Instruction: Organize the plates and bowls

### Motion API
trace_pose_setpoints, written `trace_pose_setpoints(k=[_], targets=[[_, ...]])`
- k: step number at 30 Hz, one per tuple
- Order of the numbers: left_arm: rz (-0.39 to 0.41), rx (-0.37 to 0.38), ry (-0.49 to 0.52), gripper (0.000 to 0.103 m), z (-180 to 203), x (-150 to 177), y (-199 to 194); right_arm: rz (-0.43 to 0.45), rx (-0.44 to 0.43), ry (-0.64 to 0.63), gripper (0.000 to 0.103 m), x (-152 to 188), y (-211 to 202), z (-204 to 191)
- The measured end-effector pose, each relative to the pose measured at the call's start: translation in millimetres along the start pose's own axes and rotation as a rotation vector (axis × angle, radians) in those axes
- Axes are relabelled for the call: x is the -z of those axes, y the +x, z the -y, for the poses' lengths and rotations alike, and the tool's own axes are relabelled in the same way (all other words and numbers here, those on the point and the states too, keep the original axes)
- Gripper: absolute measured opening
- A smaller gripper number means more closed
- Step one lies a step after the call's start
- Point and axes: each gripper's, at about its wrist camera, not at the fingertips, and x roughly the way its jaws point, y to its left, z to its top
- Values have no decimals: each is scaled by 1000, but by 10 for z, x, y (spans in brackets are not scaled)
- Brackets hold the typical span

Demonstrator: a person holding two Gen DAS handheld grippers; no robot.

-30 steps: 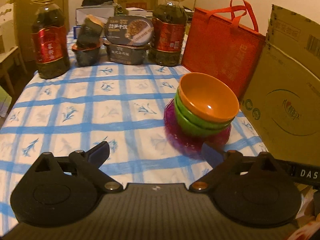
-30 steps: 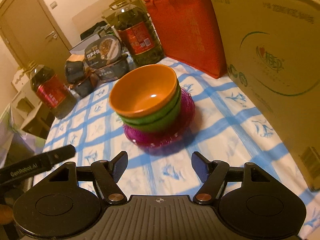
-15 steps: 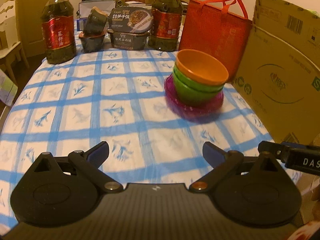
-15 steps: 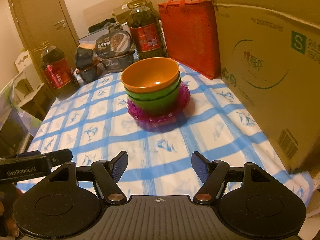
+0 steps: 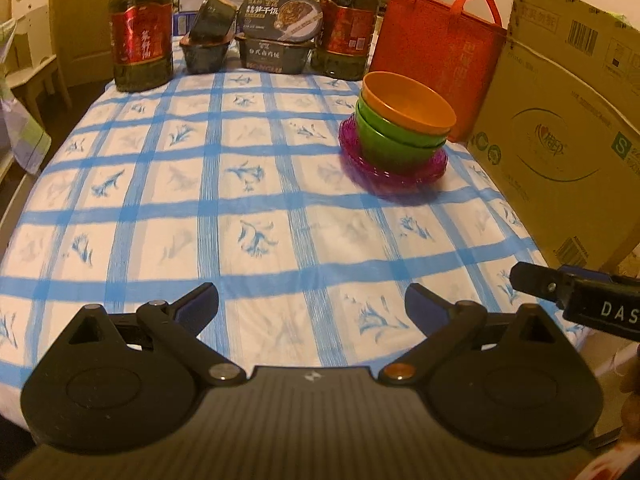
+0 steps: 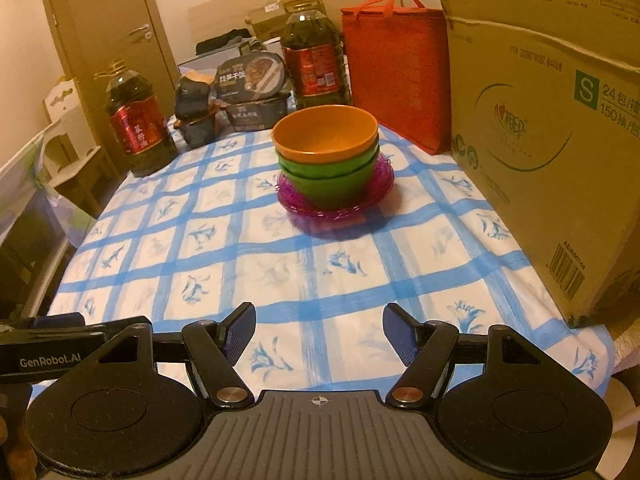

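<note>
An orange bowl (image 5: pixel 408 102) (image 6: pixel 325 132) is nested in green bowls (image 5: pixel 390 146) (image 6: pixel 332 182), and the stack stands on magenta plates (image 5: pixel 394 170) (image 6: pixel 344 206) on the blue-checked tablecloth (image 5: pixel 240 200) (image 6: pixel 240 260). My left gripper (image 5: pixel 312 304) is open and empty near the table's front edge, well short of the stack. My right gripper (image 6: pixel 319 330) is also open and empty, at the near edge with the stack straight ahead. Part of the right tool shows at the right of the left wrist view.
A large cardboard box (image 5: pixel 560 140) (image 6: pixel 540 140) stands right of the stack, with a red tote bag (image 5: pixel 436 52) (image 6: pixel 394 80) behind it. Two oil bottles (image 5: pixel 140 40) (image 5: pixel 346 32) and food trays (image 5: pixel 276 40) line the far edge. A door (image 6: pixel 108 40) is at the back left.
Both grippers have pulled back from the bowl stack toward the table's near edge, so the stack looks smaller and farther. Both stayed open and empty.
</note>
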Motion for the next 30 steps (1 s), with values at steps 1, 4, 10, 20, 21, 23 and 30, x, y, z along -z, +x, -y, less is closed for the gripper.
trace_pose_setpoints(k=[1,4,10,20,21,23,30], targets=[[-4,3,-4,99,-1,21,-12,-2,1,-2,70,12,-9,-7],[-4,-3,-6,99,-3,60,-37,-7,5,-14,70,74,-37,-38],[22,-31,18,99,19,118,-90,-19,8,-29,70,164,-50,-92],[27,-34,30,99,55,146,-72,-22,14,-24,70,210,-54,-69],[26,-33,30,99,55,145,-72,-22,14,-22,70,208,-56,-64],[26,-33,30,99,55,146,-73,-23,14,-19,70,208,-55,-58],[27,-33,30,99,56,145,-74,-20,13,-20,70,207,-57,-54]])
